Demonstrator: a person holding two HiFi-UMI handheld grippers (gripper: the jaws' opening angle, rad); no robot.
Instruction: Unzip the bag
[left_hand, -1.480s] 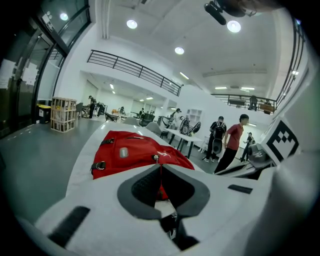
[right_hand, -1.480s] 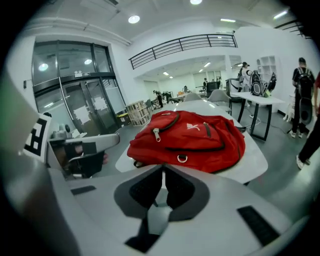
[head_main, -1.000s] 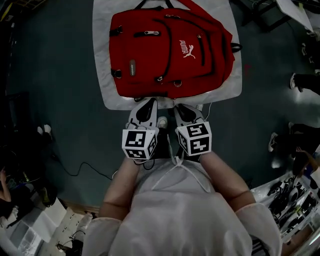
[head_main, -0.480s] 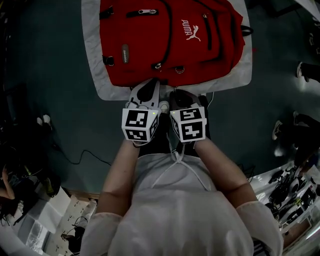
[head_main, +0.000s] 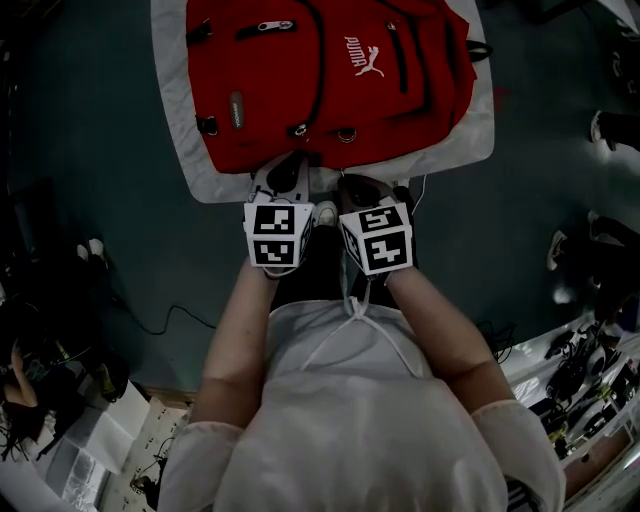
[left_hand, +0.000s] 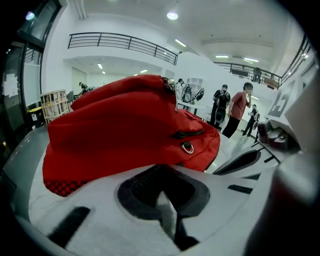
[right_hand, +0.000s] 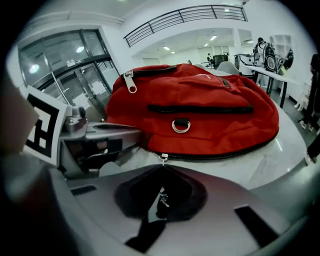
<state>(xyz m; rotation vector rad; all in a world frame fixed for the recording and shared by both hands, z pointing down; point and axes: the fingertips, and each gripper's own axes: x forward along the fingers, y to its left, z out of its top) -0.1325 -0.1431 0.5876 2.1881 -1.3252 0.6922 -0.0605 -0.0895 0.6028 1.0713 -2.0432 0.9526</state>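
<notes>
Fingers of right gripper pinch small metal zip pull on red fabric backpack at white table's near edge; left gripper's fingers pressed together, empty.

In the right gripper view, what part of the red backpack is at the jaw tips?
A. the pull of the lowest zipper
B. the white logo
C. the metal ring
A: the zipper pull sits between the tips of the right gripper, whose jaws are closing on it; the metal ring sits higher up.
</notes>
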